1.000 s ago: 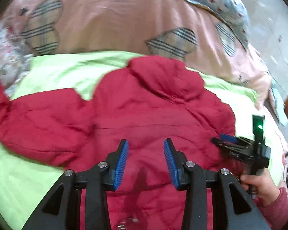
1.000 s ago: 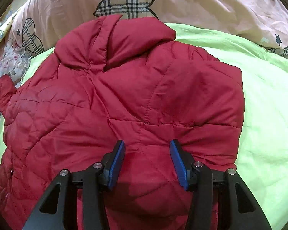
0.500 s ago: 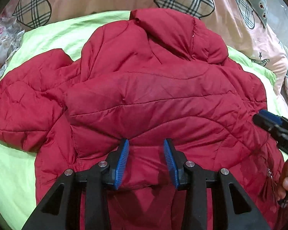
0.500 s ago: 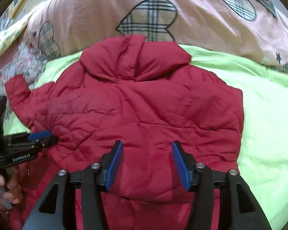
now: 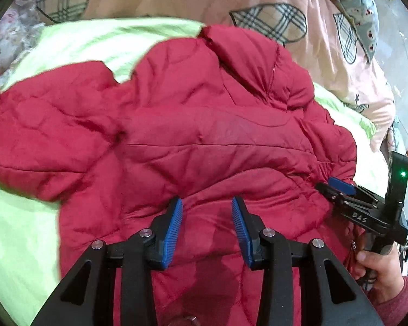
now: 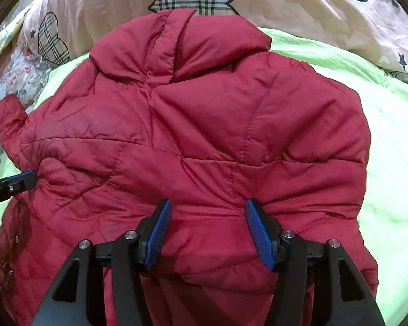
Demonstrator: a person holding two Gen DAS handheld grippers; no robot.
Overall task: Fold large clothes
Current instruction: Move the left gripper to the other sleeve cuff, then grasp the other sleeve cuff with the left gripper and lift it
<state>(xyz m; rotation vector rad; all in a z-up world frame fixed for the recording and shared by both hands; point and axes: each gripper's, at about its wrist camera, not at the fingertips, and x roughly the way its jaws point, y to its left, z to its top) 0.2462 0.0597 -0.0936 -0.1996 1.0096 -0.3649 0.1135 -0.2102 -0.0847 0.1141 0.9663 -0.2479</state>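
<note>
One red quilted jacket [image 6: 193,135] fills the middle of both views, with one collar at its upper edge and one sleeve reaching toward the left edge of the frame. Two grippers show: the left gripper [image 5: 206,206] at lower centre of the left wrist view and the right gripper [image 6: 208,212] at lower centre of the right wrist view, each with two blue pads. One green sheet [image 6: 394,141] lies beneath, and one pink quilt [image 6: 100,2] with plaid hearts crosses the top. One hand [image 5: 378,271] shows at lower right.

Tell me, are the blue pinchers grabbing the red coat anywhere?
No. The left gripper and the right gripper both stand open just above the red coat, pinching no part of it.
</note>
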